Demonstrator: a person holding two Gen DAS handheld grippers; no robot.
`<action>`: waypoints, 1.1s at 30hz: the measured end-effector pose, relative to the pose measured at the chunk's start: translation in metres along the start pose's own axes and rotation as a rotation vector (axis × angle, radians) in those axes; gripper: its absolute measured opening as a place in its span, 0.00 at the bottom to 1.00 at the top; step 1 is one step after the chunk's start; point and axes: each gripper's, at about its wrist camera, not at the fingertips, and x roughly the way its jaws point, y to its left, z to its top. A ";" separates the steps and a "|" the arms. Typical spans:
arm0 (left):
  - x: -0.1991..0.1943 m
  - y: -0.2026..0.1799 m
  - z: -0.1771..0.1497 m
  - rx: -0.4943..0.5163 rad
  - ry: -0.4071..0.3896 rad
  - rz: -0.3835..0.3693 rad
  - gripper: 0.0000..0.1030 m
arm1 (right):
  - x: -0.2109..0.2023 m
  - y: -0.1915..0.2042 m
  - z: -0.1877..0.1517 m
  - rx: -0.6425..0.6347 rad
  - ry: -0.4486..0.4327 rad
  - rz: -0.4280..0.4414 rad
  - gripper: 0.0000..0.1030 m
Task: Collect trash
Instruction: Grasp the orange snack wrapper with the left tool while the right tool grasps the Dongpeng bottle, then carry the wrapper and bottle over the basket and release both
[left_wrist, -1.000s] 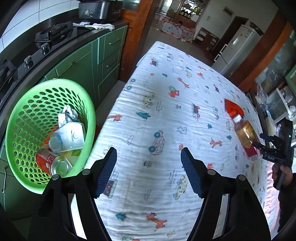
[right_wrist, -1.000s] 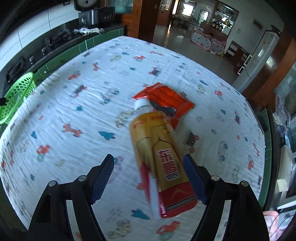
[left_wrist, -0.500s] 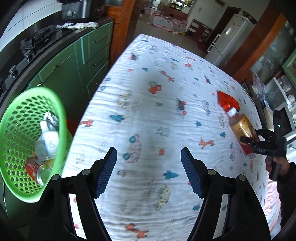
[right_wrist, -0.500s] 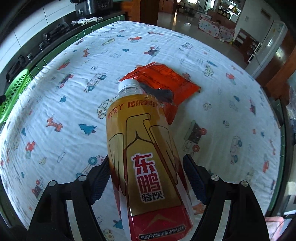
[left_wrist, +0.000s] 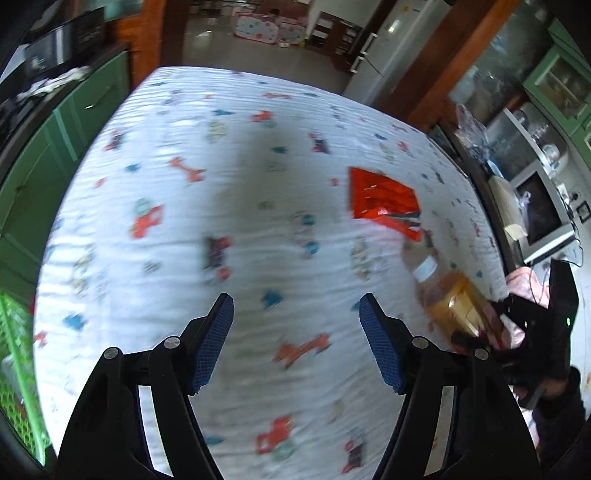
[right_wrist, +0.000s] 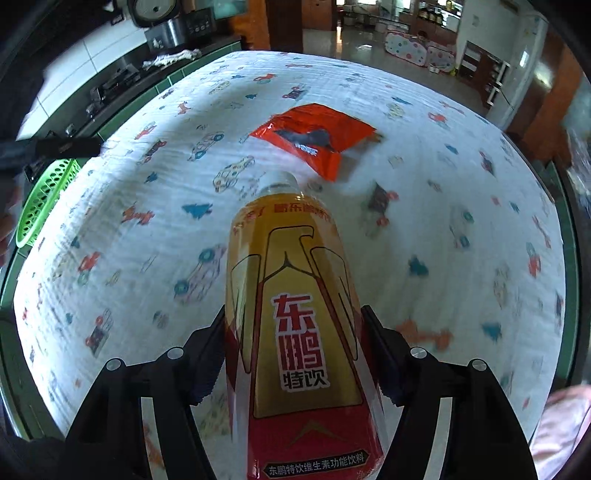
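Our right hand-held gripper (right_wrist: 293, 354) is clamped on a smooth plastic drink bottle (right_wrist: 291, 295) with a glossy gold-and-red label, its neck pointing ahead above the table (right_wrist: 155, 236). We see a crinkled, flat orange-red snack wrapper (right_wrist: 317, 138) lying on the wrinkled white cartoon-print cloth beyond the bottle. Our left hand-held gripper (left_wrist: 297, 341) hangs spread and empty, blue ridged pads (left_wrist: 212, 341) apart. A perforated green basket (right_wrist: 46, 197) sits at the table's left edge.

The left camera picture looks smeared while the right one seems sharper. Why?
Left wrist view: motion blur smears the tablecloth prints and red wrapper; only its own fingers look crisp. Right wrist view: the gripped bottle is sharp; fisheye bends the table edge.
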 end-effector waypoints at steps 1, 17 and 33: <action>0.008 -0.008 0.006 0.011 0.007 -0.016 0.67 | -0.004 -0.001 -0.004 0.007 -0.007 0.001 0.64; 0.116 -0.064 0.083 0.005 0.119 -0.115 0.66 | -0.029 -0.007 -0.052 0.145 -0.060 0.031 0.60; 0.133 -0.087 0.072 0.118 0.136 0.039 0.21 | -0.027 -0.007 -0.055 0.164 -0.071 0.031 0.60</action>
